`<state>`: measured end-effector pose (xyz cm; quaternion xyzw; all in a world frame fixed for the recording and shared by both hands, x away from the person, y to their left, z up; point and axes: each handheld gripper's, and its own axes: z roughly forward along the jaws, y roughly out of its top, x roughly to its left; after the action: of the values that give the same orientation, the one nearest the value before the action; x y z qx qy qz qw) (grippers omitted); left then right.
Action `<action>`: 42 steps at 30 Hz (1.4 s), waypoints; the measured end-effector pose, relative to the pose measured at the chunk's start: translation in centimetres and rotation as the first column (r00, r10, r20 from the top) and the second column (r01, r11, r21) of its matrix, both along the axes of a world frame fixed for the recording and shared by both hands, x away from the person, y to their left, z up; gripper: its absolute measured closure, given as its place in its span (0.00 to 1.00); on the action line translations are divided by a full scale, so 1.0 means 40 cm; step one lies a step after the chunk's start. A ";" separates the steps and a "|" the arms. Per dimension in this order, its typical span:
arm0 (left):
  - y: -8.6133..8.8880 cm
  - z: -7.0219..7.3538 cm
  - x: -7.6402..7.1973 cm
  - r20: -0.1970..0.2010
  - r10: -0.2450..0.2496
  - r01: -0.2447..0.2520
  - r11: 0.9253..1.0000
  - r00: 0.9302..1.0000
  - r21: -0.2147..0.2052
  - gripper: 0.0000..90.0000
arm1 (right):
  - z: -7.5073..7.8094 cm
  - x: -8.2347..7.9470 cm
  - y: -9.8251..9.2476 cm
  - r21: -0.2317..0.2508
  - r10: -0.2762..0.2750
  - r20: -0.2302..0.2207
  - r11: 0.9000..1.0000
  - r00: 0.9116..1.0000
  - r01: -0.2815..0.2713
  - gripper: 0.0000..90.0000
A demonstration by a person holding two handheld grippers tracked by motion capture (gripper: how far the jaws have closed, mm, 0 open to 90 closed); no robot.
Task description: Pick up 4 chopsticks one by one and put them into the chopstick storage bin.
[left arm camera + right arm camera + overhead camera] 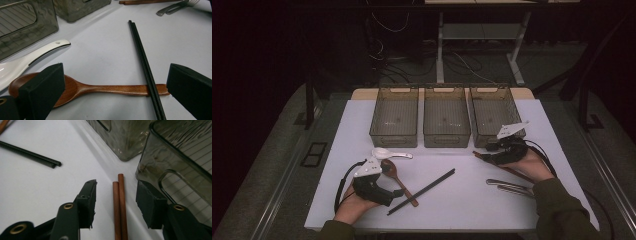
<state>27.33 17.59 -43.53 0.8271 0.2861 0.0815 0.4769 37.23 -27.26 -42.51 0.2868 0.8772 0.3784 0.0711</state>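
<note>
Your right gripper has its fingers apart, one on each side of the brown sticks. The pads do not press on the sticks. The sticks lie flat on the surface, side by side, just beside the right bin. If you close now, the thin sticks may roll or split, and you may catch just one. The right finger sits very near the bin wall, so it may bump the bin and push it. If you lift from one end, the long sticks may tip and slide out. Your left gripper also has its fingers wide apart and holds nothing. It hangs over the wood spoon. The black sticks lie across the spoon's handle near its end. If you pull the spoon up, you may flick the black sticks away. The white spoon lies just beside the wood spoon's bowl, so a finger may knock it too. The right gripper view lets you see how close the brown sticks are to the bin and that the two ends do not line up. The high view is too dark and far for that. The left gripper view lets you see the black sticks lying on top of the spoon handle. The high view lets you see all three bins in a row, the metal pieces near your right hand, and both grippers at once.
</note>
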 end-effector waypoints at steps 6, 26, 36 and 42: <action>0.002 0.004 0.002 0.002 0.003 -0.003 1.000 1.000 -0.027 0.02 | 0.015 -0.026 -0.015 0.002 -0.018 -0.002 1.000 1.000 0.018 0.47; -0.001 0.006 0.001 -0.001 0.013 -0.013 1.000 1.000 -0.020 0.03 | 0.026 -0.097 -0.121 0.023 -0.070 -0.020 0.997 0.997 0.070 0.53; -0.003 0.009 -0.001 0.003 0.009 -0.009 1.000 1.000 -0.025 0.03 | 0.010 -0.118 -0.170 0.005 -0.093 -0.051 0.996 0.994 0.094 0.75; -0.003 0.009 -0.001 0.004 0.008 -0.007 1.000 1.000 -0.023 0.03 | -0.003 -0.119 -0.193 -0.028 -0.113 -0.065 0.993 0.991 0.111 0.84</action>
<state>27.29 17.48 -43.19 0.8202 0.2892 0.0816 0.4868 32.49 -35.00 -42.63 0.3472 0.8662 0.3532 0.0664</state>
